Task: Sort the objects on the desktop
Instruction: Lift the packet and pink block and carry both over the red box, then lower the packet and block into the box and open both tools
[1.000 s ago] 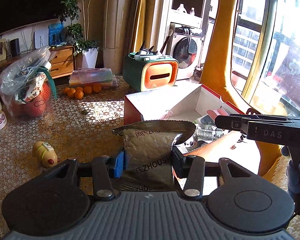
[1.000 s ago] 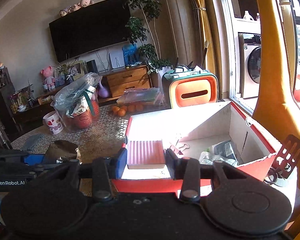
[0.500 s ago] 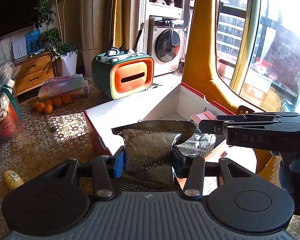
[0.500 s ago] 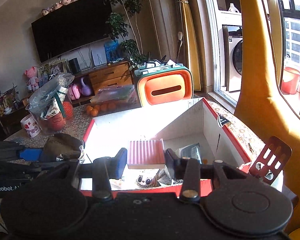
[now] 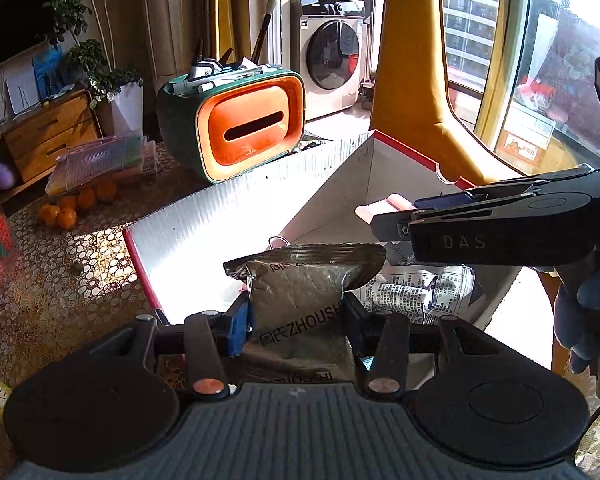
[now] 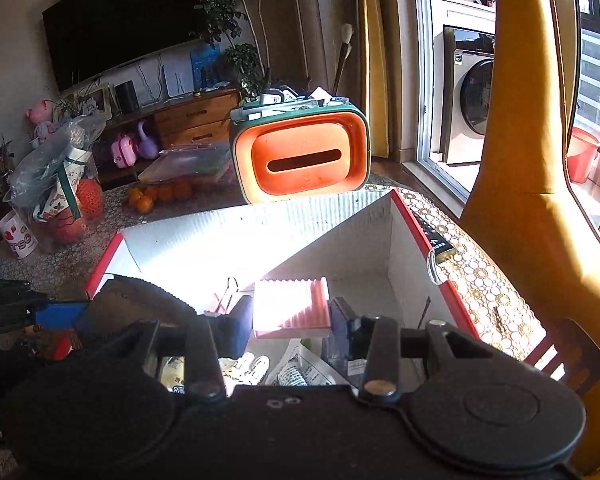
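Note:
My left gripper (image 5: 296, 314) is shut on a grey foil packet (image 5: 300, 284) printed with dark lettering, held over the near left edge of a red-and-white cardboard box (image 5: 220, 216). My right gripper (image 6: 290, 322) is shut on a pink ribbed pad (image 6: 290, 302) and hangs above the same box (image 6: 420, 232); in the left wrist view it comes in from the right (image 5: 380, 210). Inside the box lie printed white packets (image 5: 416, 292) and small items (image 6: 252, 364). The foil packet (image 6: 140, 300) also shows at the left of the right wrist view.
A green-and-orange tissue holder (image 5: 240, 128) full of pens and brushes stands just behind the box. Oranges (image 5: 72, 204) and clear plastic cases (image 5: 100, 160) lie further left. A plastic bag of goods (image 6: 56, 184) and a mug (image 6: 18, 234) stand at the far left. A yellow chair back (image 6: 540, 220) rises on the right.
Both grippers have travelled right and forward with their loads, from beside the box to over its open inside. Their grips have not altered.

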The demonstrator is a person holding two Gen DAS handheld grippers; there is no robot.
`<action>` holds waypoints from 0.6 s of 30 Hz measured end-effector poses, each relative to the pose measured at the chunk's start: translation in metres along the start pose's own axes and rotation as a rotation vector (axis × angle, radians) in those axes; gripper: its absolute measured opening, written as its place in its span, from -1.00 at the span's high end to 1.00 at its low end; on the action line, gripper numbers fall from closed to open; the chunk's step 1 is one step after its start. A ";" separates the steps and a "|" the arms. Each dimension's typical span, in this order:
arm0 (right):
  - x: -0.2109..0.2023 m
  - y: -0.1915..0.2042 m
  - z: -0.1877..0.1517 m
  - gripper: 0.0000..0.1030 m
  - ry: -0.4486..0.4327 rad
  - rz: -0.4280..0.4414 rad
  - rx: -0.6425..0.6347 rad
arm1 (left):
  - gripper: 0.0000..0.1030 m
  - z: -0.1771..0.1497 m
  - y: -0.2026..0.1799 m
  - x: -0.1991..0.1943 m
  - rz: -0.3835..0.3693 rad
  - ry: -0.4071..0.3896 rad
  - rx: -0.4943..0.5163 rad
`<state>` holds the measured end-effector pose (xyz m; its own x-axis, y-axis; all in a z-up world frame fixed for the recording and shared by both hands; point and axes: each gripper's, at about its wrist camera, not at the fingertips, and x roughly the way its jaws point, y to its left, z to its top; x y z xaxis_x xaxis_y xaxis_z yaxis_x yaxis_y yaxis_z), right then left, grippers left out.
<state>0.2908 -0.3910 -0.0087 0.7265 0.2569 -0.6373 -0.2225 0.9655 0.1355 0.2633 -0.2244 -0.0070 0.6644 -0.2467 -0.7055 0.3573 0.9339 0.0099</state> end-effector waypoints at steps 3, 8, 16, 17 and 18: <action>0.019 -0.001 0.008 0.21 0.050 -0.005 -0.012 | 0.10 -0.003 0.000 0.012 0.012 0.038 0.013; 0.042 0.003 0.016 0.20 0.121 -0.017 -0.068 | 0.10 -0.008 -0.002 0.022 0.018 0.069 0.052; 0.065 0.004 0.014 0.20 0.227 -0.017 -0.094 | 0.09 -0.007 -0.007 0.027 0.051 0.082 0.111; 0.065 0.004 0.016 0.20 0.227 -0.015 -0.095 | 0.08 -0.008 -0.008 0.027 0.053 0.083 0.113; 0.066 0.003 0.016 0.20 0.235 -0.016 -0.098 | 0.07 -0.007 -0.008 0.029 0.056 0.085 0.115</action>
<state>0.3479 -0.3701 -0.0383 0.5616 0.2137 -0.7993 -0.2830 0.9574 0.0572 0.2753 -0.2371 -0.0325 0.6292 -0.1674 -0.7590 0.3970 0.9088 0.1286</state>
